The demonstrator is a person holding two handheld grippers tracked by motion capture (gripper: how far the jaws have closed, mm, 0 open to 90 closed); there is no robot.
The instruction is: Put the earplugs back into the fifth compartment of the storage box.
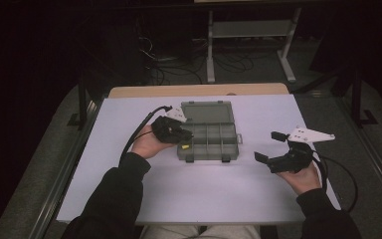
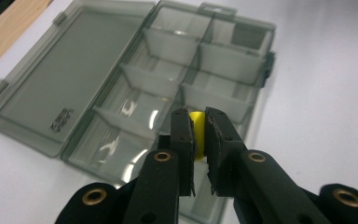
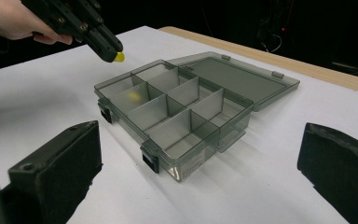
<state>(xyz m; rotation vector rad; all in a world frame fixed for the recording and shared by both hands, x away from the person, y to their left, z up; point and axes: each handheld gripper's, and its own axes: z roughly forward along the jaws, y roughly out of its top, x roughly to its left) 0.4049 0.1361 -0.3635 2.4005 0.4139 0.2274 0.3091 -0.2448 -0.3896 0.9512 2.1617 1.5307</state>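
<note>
The left gripper [image 2: 197, 135] was clamped on a small yellow piece [image 2: 197, 126], held above the near-left compartments of the open box [image 1: 208, 134] at frame centre, apparently so it could be dropped in. The right gripper [image 1: 273, 147] hung wide open and empty at right, well apart, seemingly kept clear.

A white counter [image 1: 238, 194] sits lit in an otherwise dim room, its far edge trimmed by a strip of pale wood [image 1: 199, 90]. Beyond it, a light grey metal stand [image 1: 251, 30] rests on a dark floor [image 1: 378, 164], with black cables [image 1: 179, 67] tangled around its feet. Dark metal rails [image 1: 59, 179] run along both sides of the counter; the far background falls into shadow.
</note>
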